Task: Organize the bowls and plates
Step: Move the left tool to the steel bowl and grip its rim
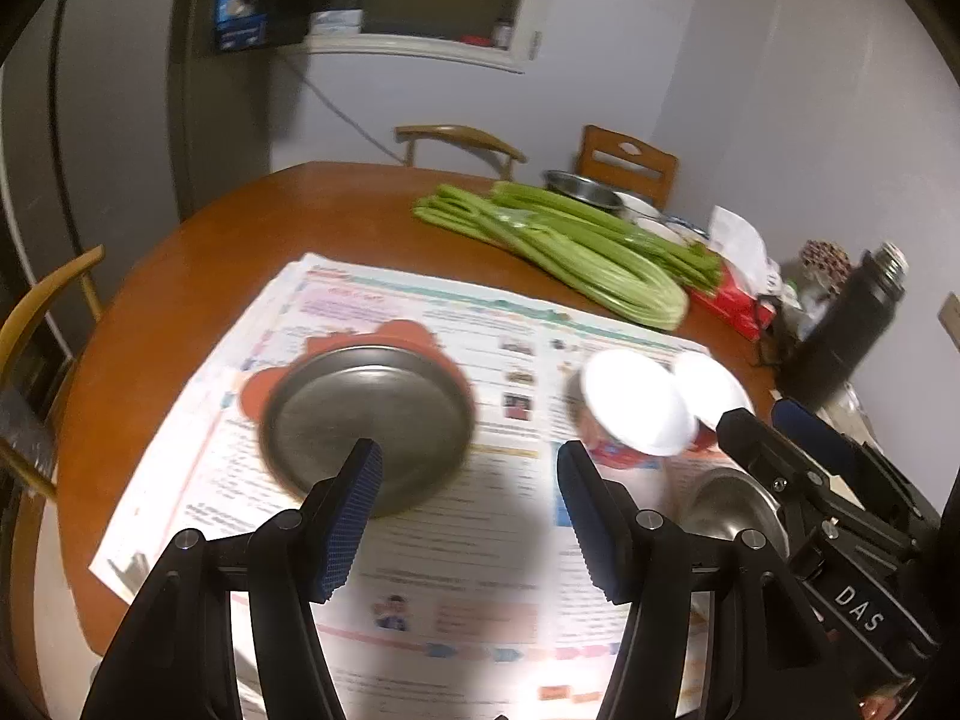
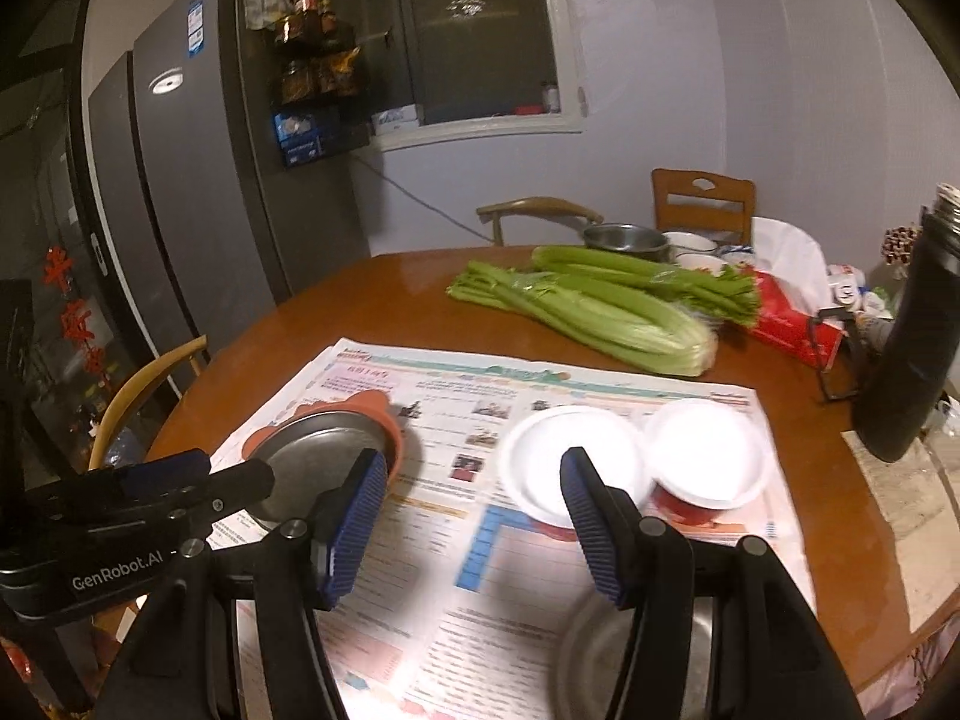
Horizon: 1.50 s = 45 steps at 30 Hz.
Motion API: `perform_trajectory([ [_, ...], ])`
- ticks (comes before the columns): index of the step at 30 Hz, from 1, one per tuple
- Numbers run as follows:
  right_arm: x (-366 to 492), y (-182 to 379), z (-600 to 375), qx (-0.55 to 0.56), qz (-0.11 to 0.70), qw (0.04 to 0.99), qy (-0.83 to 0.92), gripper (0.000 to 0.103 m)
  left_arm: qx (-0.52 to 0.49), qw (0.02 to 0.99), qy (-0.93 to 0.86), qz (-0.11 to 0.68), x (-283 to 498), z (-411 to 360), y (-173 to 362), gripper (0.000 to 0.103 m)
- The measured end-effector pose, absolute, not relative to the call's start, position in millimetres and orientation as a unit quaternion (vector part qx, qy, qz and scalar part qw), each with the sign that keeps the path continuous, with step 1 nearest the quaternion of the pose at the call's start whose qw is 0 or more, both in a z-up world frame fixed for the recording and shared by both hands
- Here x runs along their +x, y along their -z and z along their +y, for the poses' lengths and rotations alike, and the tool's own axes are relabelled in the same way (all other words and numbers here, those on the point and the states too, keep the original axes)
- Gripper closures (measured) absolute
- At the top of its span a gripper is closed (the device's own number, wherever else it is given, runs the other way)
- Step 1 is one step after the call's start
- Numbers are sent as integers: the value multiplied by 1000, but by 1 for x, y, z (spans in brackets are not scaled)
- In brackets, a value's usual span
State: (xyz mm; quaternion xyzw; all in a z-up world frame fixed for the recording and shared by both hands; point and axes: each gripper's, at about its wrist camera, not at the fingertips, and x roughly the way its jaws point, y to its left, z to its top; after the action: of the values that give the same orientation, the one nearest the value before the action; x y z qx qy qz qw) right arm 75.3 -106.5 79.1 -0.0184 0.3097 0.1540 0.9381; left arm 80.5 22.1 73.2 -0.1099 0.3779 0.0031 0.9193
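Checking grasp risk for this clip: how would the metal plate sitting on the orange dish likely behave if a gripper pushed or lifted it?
The metal plate looks thin and rigid, so probably light and stiff. Its smooth surface may slip between pads. It rests tilted on the orange dish, so a push could rock or slide it off onto the newspaper.
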Motion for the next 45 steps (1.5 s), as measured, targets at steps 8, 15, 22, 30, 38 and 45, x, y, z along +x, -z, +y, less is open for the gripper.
perform_trajectory([
  [8,58,-91,-169,-3,299,948,-111,42,-90,913,50,396,82,-29,-72,40],
  [15,49,-88,-212,-1,311,947,-82,42,-73,907,74,409,89,-62,-65,40],
  [22,46,-73,-239,-10,339,938,-73,42,-54,900,89,422,98,-90,-53,40],
  [30,51,-36,-264,-9,386,920,-65,42,-38,883,98,458,111,-114,-22,40],
  [38,59,6,-276,1,433,898,-71,42,-42,869,95,483,125,-125,6,40],
  [45,65,27,-276,13,450,888,-91,42,-41,864,88,494,131,-128,23,40],
])
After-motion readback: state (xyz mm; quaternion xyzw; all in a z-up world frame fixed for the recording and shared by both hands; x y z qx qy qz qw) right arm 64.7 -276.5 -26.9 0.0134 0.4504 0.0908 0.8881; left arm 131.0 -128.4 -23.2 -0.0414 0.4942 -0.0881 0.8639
